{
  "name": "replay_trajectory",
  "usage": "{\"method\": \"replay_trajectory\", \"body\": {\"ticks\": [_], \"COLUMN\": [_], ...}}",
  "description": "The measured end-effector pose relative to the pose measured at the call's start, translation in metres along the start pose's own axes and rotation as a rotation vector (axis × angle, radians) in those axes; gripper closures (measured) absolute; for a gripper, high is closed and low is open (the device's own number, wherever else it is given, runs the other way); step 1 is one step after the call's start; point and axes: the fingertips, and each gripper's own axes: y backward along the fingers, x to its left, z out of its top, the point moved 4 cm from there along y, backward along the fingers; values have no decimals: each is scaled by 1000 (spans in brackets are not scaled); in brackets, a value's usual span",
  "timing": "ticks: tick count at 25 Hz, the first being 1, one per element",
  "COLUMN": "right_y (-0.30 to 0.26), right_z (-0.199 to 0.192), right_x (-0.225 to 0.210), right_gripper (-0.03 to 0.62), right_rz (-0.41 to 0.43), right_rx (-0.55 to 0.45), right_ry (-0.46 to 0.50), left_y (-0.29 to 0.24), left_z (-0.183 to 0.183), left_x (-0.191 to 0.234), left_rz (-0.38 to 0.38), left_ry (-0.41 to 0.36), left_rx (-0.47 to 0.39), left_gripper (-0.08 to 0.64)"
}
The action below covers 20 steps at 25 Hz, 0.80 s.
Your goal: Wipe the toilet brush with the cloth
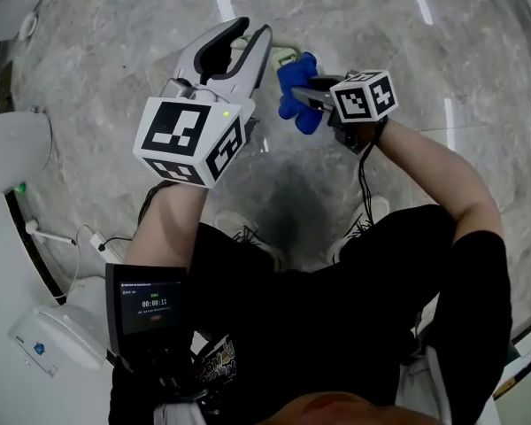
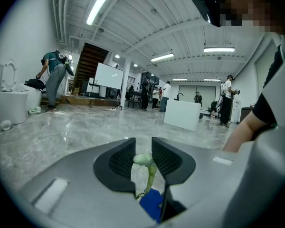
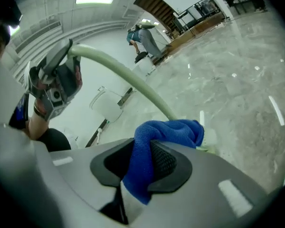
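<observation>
Above the grey marble floor [image 1: 88, 34], the left gripper [image 2: 143, 148] has its jaws clenched on the tip of the pale green curved toilet brush handle [image 3: 133, 82]. Just beside it, the right gripper [image 3: 141, 151] jaws grasp the blue fleecy cloth [image 3: 173, 129], bunched against that handle.

Blue cloth [image 3: 166, 129]; pale green toilet brush [image 3: 133, 83]; grey marble floor [image 1: 97, 51], white veins.

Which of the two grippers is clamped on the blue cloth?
The right gripper: the blue cloth is bunched between its jaws. The left gripper grips the pale green toilet brush handle instead.
</observation>
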Motion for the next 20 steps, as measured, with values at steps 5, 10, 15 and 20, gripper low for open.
{"method": "replay_trajectory", "body": {"ticks": [5,10,15,20], "right_y": [34,63,82,92], "right_z": [55,78,105,109], "right_x": [37,89,132,144], "right_gripper": [488,489,489,489], "right_rz": [60,170,270,292], "right_rx": [-219,-307,-391,-418], "right_ry": [18,120,187,261], "left_y": [2,1,-3,-4], "left_z": [0,3,6,8], "left_x": [-1,-4,-4,-7], "left_rz": [3,-2,-4,-16], "left_ry": [2,-2,-4,1], "left_rx": [8,0,0,1], "left_gripper": [445,445,445,445]}}
